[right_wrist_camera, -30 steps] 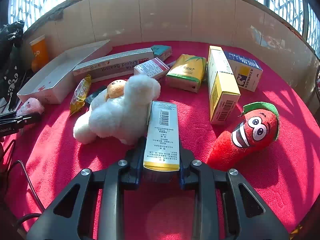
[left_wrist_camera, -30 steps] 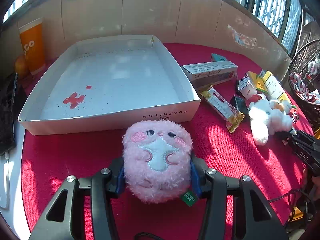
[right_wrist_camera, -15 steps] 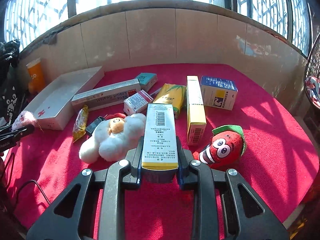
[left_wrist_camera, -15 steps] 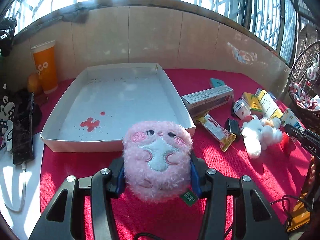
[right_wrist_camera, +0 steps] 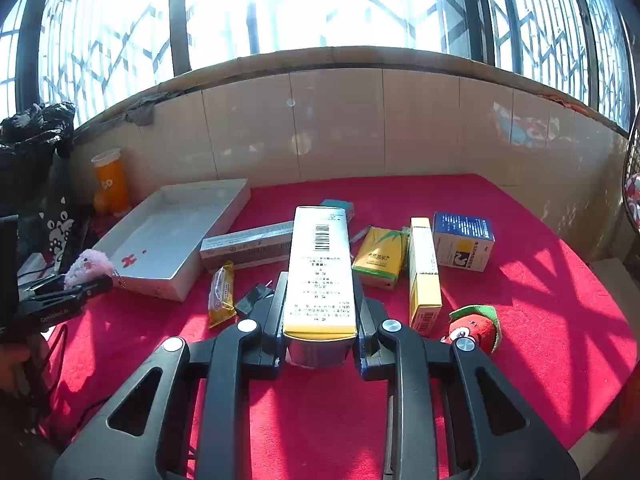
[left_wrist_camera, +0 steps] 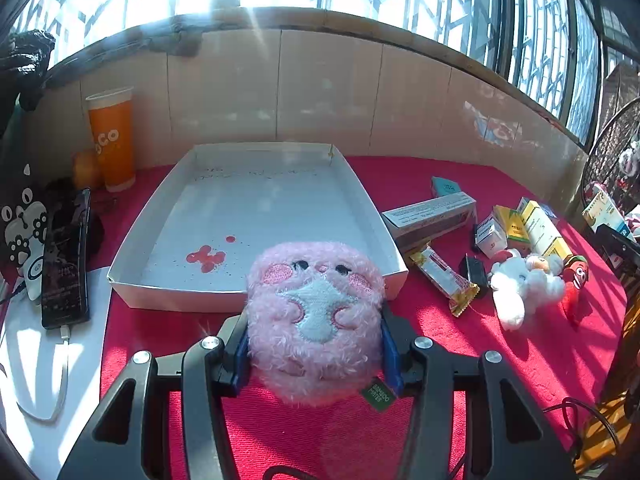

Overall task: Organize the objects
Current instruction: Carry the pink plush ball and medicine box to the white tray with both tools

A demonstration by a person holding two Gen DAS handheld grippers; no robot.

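Note:
My left gripper (left_wrist_camera: 314,354) is shut on a pink plush toy (left_wrist_camera: 314,316), held above the red cloth in front of the white tray (left_wrist_camera: 256,292). My right gripper (right_wrist_camera: 320,320) is shut on a tall white and yellow box (right_wrist_camera: 322,272) with a barcode, lifted above the table. The left gripper with the pink plush also shows in the right wrist view (right_wrist_camera: 86,266). The tray (right_wrist_camera: 160,284) holds nothing but red stains.
On the red cloth lie a long grey box (right_wrist_camera: 246,246), a snack bar (right_wrist_camera: 222,294), a yellow-green pack (right_wrist_camera: 380,258), a yellow box (right_wrist_camera: 424,272), a blue box (right_wrist_camera: 462,246), a red chili plush (right_wrist_camera: 476,326) and a white plush (left_wrist_camera: 524,284). An orange cup (left_wrist_camera: 112,138) and phone (left_wrist_camera: 66,256) stand left.
Both grippers have risen and pulled back with their loads. The white plush in the right wrist view is now hidden behind the held box.

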